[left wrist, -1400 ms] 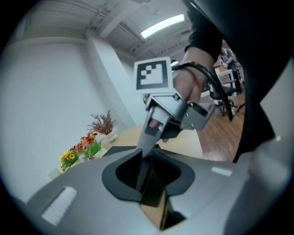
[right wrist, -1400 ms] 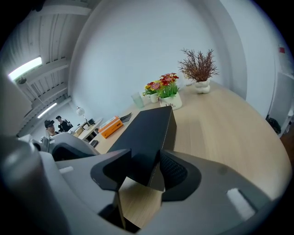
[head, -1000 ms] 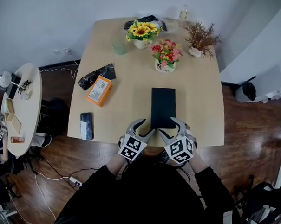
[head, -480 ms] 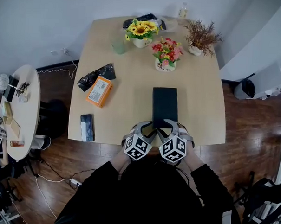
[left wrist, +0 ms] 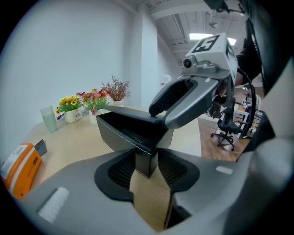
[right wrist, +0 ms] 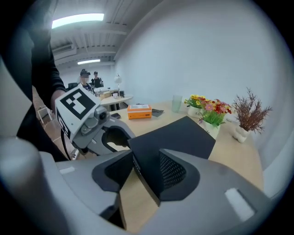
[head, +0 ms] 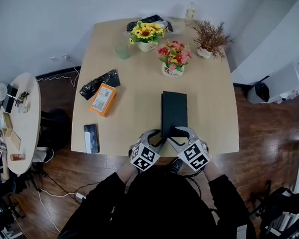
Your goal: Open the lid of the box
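Observation:
A long black box (head: 174, 111) lies on the tan table (head: 134, 121), its near end close to the front edge. My left gripper (head: 157, 138) is at the box's near left corner. In the left gripper view the box's corner (left wrist: 146, 158) fills the gap of that gripper (left wrist: 147, 164), whose jaws are closing with both pads against it. My right gripper (head: 181, 137) is at the near right corner. Its jaws are closing on the lid's edge (right wrist: 144, 160), which stands between the pads of the gripper (right wrist: 146, 170) and looks tilted.
An orange packet (head: 103, 99), a black bag (head: 98, 82) and a dark phone (head: 91, 137) lie at the table's left. Flower pots (head: 173, 59), sunflowers (head: 146, 34), a dried plant (head: 208, 40) and a green cup (head: 124, 51) stand at the far end. A round side table (head: 18, 116) stands further left.
Both grippers have come in from wide apart to the box's near end. Their jaws have narrowed around its corners.

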